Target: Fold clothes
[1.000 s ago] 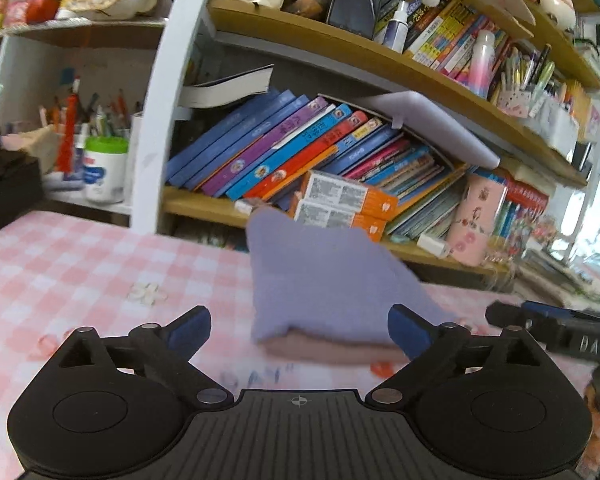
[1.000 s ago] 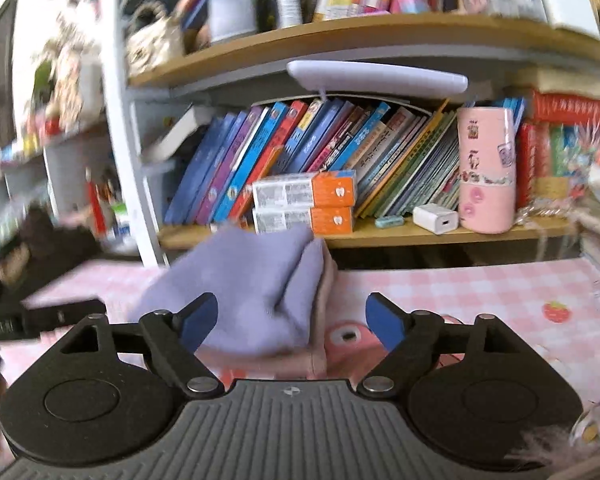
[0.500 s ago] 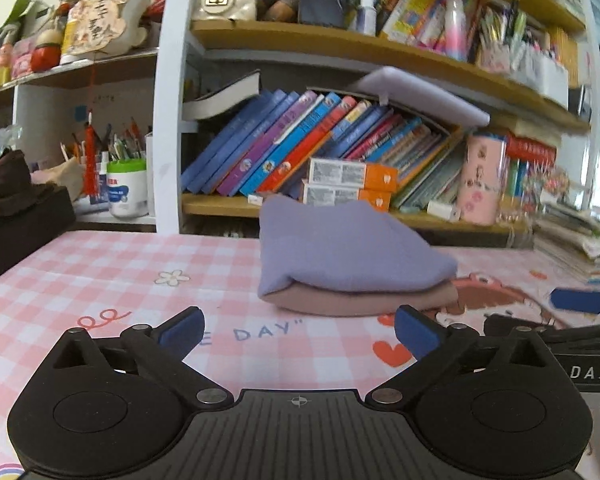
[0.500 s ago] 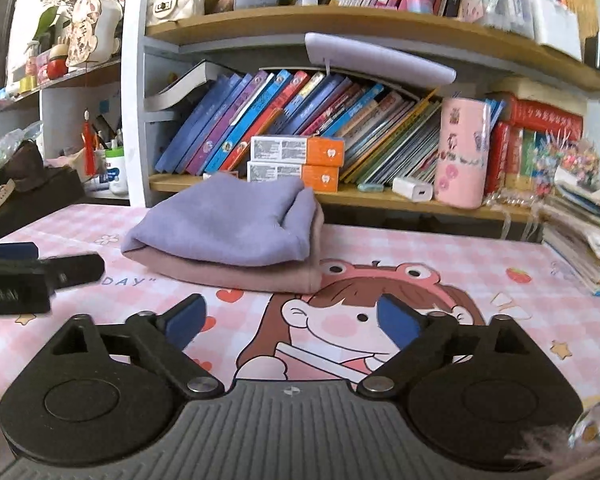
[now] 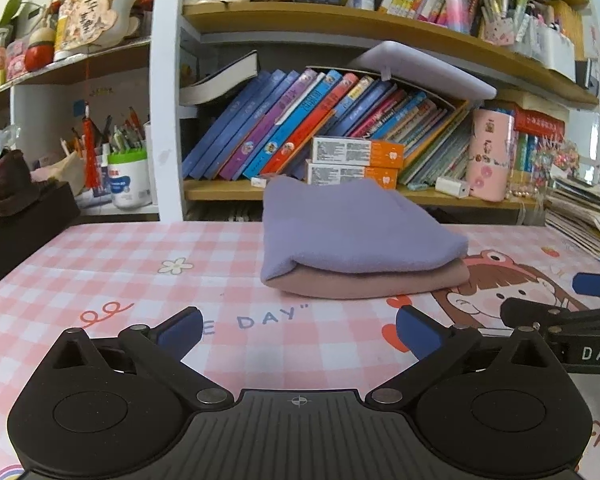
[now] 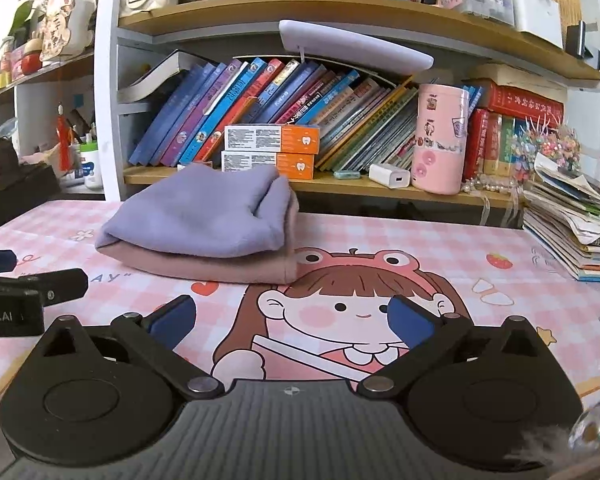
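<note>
Folded clothes [image 5: 360,240] lie stacked on desk [image 5: 100,264], ahead of left tool [image 5: 299,330] & ahead-left of right tool [image 6: 291,318]. Bookshelf [image 6: 340,184] behind stack. Paper pile [image 6: 572,232] far right of right tool.

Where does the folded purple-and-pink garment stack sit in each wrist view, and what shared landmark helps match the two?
Left wrist view: the folded garment stack lies just right of centre on the pink checked mat, beyond the open left hand-held gripper.
Right wrist view: the stack lies left of centre.
Shared landmark: the two orange-ended boxes on the shelf directly behind it.
</note>
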Action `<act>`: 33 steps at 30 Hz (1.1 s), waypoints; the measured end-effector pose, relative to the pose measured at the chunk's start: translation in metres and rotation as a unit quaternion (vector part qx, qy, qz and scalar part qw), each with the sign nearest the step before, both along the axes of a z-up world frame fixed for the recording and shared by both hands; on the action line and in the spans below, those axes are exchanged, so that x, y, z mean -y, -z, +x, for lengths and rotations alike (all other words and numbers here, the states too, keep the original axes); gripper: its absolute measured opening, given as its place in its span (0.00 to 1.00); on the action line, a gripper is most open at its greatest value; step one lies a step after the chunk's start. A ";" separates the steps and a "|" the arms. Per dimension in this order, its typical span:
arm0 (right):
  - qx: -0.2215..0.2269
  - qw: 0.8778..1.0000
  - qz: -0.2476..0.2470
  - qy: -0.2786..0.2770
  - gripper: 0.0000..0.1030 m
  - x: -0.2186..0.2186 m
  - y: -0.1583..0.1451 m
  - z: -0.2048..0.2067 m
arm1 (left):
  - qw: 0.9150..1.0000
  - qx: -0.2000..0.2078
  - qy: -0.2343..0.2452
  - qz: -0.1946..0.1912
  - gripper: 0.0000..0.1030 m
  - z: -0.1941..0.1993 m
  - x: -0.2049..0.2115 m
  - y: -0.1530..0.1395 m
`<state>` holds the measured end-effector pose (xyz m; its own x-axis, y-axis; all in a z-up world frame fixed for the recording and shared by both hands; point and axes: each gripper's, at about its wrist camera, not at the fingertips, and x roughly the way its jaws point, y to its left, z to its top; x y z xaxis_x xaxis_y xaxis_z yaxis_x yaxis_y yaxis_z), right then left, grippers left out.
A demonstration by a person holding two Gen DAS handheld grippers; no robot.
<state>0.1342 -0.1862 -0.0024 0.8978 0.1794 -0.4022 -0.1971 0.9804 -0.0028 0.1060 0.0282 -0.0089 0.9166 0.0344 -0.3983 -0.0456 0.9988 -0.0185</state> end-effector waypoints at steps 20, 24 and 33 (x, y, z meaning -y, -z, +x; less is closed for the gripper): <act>0.000 1.000 0.007 0.025 1.00 0.005 0.000 0.000 | 0.999 0.001 0.027 0.035 1.00 -0.002 0.013 -0.001; 0.002 1.000 0.003 0.027 1.00 0.004 -0.001 0.000 | 0.999 0.003 0.027 0.036 1.00 -0.002 0.013 -0.002; 0.007 1.000 -0.003 0.017 1.00 0.001 -0.002 -0.002 | 0.999 -0.002 0.021 0.038 1.00 -0.001 0.014 -0.001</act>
<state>0.1326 -0.1873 -0.0009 0.9090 0.1459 -0.3904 -0.1634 0.9865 -0.0116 0.1050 0.0145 -0.0077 0.9163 0.0263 -0.3996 -0.0036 0.9983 0.0576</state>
